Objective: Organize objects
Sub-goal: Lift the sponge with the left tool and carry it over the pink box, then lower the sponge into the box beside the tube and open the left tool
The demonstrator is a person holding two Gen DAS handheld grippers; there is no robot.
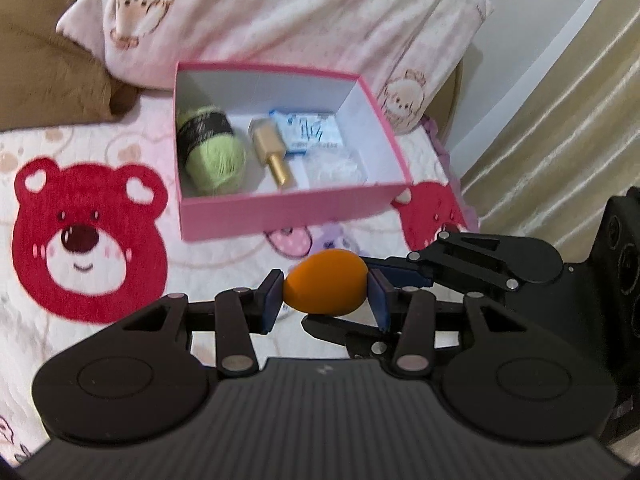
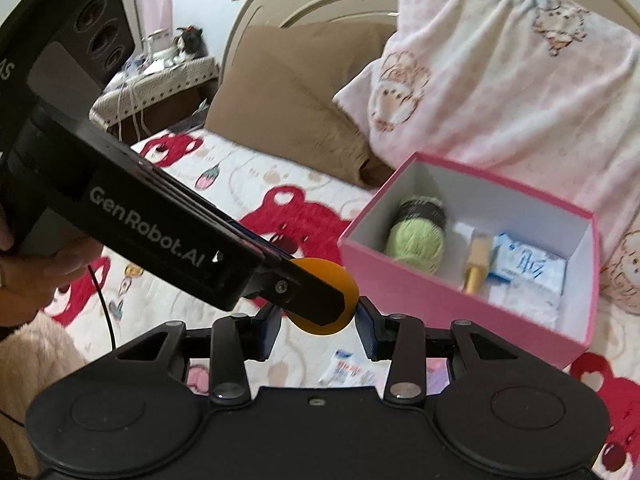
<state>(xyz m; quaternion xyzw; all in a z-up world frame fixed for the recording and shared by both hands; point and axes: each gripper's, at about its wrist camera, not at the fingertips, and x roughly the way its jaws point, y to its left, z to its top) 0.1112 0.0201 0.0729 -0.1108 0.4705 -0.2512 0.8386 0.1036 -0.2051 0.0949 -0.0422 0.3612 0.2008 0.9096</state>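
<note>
An orange egg-shaped sponge (image 1: 326,288) sits between the fingers of my left gripper (image 1: 325,298), which is shut on it above the bedspread. In the right wrist view the same sponge (image 2: 334,300) lies between the fingers of my right gripper (image 2: 318,326); the left gripper's finger (image 2: 304,288) crosses in front of it. Whether the right pads press the sponge is unclear. The open pink box (image 1: 280,212) lies just beyond and holds a green yarn ball (image 1: 212,156), a gold bottle (image 1: 272,152) and a blue-white packet (image 1: 310,130). The box shows at the right in the right wrist view (image 2: 440,292).
A pink printed pillow (image 1: 280,12) and a brown pillow (image 1: 48,80) lie behind the box. The bedspread (image 1: 88,240) carries red bear prints. A small blue-white packet (image 2: 342,368) lies on the bed under my right gripper. A nightstand (image 2: 152,76) stands far left.
</note>
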